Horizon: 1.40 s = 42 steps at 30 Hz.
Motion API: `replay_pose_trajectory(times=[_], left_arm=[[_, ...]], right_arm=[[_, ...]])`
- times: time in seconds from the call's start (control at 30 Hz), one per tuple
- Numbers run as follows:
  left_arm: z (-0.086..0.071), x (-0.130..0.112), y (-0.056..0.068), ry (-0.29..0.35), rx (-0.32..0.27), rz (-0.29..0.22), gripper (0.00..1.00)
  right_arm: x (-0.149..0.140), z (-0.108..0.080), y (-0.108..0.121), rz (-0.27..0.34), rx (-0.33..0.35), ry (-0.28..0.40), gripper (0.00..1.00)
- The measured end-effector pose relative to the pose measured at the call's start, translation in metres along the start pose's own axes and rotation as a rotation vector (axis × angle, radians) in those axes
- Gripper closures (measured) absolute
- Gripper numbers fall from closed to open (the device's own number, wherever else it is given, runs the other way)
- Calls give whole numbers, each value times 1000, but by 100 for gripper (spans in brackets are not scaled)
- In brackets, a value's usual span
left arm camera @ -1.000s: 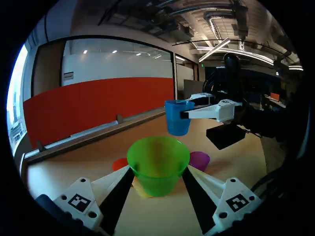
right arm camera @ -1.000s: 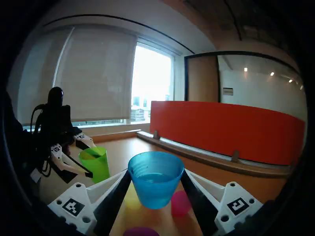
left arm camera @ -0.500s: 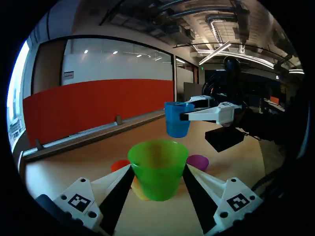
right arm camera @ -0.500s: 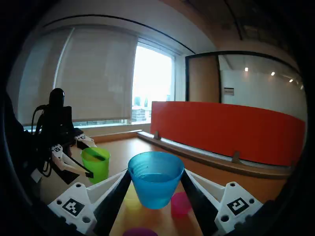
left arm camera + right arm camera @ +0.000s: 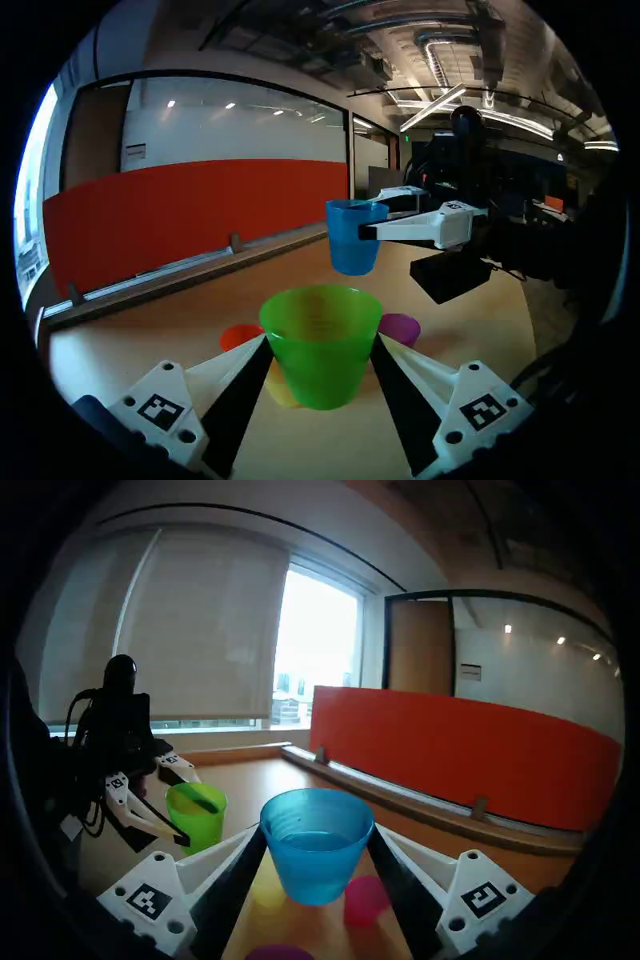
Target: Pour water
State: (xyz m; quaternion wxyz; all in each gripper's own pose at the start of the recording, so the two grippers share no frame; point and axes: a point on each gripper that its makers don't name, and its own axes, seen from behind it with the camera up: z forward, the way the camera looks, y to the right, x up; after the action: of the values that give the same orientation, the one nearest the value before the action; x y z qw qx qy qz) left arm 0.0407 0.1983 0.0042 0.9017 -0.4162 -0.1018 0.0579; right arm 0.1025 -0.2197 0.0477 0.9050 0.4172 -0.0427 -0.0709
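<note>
In the left gripper view, my left gripper (image 5: pixel 320 364) is shut on a green cup (image 5: pixel 322 344), held upright above the wooden table (image 5: pixel 144 344). Beyond it my right gripper (image 5: pixel 356 232) holds a blue cup (image 5: pixel 352 236) higher in the air. In the right gripper view, my right gripper (image 5: pixel 316 852) is shut on the blue cup (image 5: pixel 316 844), upright with water inside. To its left the left gripper (image 5: pixel 172 816) grips the green cup (image 5: pixel 196 814).
Small cups stand on the table below: orange (image 5: pixel 238 336), yellow (image 5: pixel 280 390) and purple (image 5: pixel 398 326) in the left gripper view; yellow (image 5: pixel 268 890), pink (image 5: pixel 364 898) and purple (image 5: pixel 278 952) in the right gripper view. An orange partition (image 5: pixel 472 752) borders the table's far side.
The blue cup and right gripper have risen slightly and drifted left in the left gripper view. The green cup has shifted a little nearer the blue cup.
</note>
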Motion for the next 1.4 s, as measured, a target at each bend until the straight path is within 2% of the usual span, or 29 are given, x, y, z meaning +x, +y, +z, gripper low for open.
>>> replay_pose_trajectory(times=[0.37, 1.4], left_arm=[[1, -4, 4, -10, -8, 1, 17], [10, -9, 9, -1, -37, -4, 17]], right_arm=[[16, 0, -4, -82, 20, 2, 10], [46, 16, -10, -287, 71, -15, 10]])
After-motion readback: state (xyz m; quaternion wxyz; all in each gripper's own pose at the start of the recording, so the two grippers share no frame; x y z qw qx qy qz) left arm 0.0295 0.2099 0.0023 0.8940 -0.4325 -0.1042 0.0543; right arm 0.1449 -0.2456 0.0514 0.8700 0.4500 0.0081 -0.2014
